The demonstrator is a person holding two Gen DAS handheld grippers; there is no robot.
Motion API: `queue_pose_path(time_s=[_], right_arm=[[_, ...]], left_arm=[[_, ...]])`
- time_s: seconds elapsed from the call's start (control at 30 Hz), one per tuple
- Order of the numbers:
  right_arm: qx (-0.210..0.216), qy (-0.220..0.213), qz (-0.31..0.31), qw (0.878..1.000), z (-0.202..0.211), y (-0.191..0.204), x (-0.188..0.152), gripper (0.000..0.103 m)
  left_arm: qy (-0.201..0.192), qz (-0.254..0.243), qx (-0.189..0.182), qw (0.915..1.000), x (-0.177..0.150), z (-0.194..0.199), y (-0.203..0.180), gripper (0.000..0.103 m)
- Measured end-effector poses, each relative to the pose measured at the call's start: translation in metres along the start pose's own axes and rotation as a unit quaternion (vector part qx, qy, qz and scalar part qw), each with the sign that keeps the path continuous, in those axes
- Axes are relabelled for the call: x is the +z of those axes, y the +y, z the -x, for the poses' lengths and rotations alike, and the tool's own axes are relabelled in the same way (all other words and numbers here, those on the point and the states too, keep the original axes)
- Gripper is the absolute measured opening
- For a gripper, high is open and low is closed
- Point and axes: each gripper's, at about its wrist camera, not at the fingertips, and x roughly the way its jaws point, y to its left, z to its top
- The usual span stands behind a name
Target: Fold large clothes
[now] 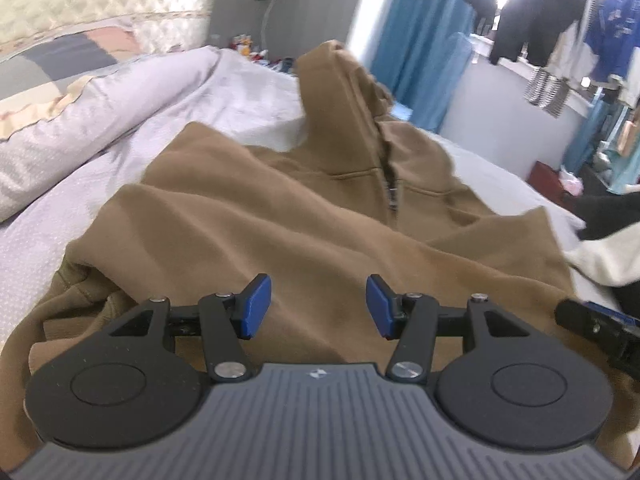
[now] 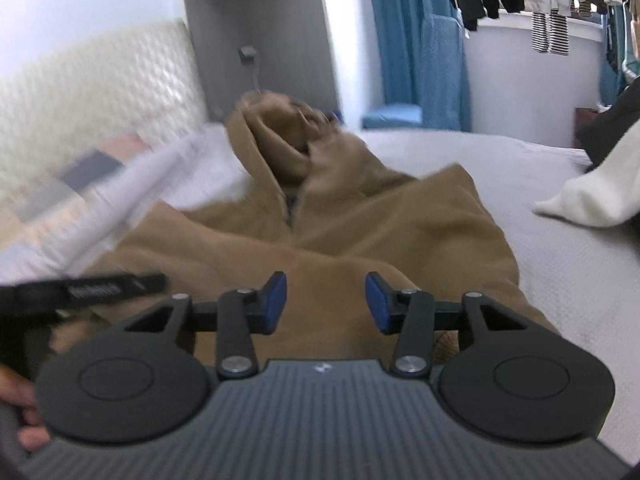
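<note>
The crumpled brown zip-up fleece hoodie [image 1: 304, 216] is lying lengthwise ahead, hood farthest; left gripper [image 1: 319, 306] and right gripper [image 2: 325, 304] are hovering released, seemingly equally near its hem.

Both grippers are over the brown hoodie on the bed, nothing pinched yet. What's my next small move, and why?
Probably lower the open left gripper and right gripper onto the brown zip-up hoodie and pinch its near hem: it lies rumpled on the grey bedsheet, hood propped up, unfolded.

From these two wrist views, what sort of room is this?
Most likely a bedroom: a brown hoodie lies on a bed with a quilted headboard, and clothes hang by the window.
</note>
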Motion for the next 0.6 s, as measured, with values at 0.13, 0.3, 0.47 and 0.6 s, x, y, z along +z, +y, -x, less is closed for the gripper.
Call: queue_pose_path(time_s=[0.13,0.3,0.47,0.6], right_arm=[[-0.044,0.028,-0.001,0.999,-0.025,-0.005,-0.004,0.043],[-0.041,0.049,0.019,0.998,-0.051,0.013,-0.01,0.047],[-0.006,0.099,0.035,0.994,-0.081,0.024,-0.026,0.043],[-0.006,0.104,0.043,0.994,-0.095,0.021,-0.032,0.042]], left_arm=[[0.0,0.007,0.029,0.9996,-0.001,-0.015,0.012,0.052],[0.0,0.034,0.035,0.9988,0.0,-0.027,0.029,0.047],[0.015,0.046,0.043,0.9979,0.002,-0.043,0.042,0.038],[0.033,0.046,0.049,0.9972,-0.002,-0.056,0.047,0.036]])
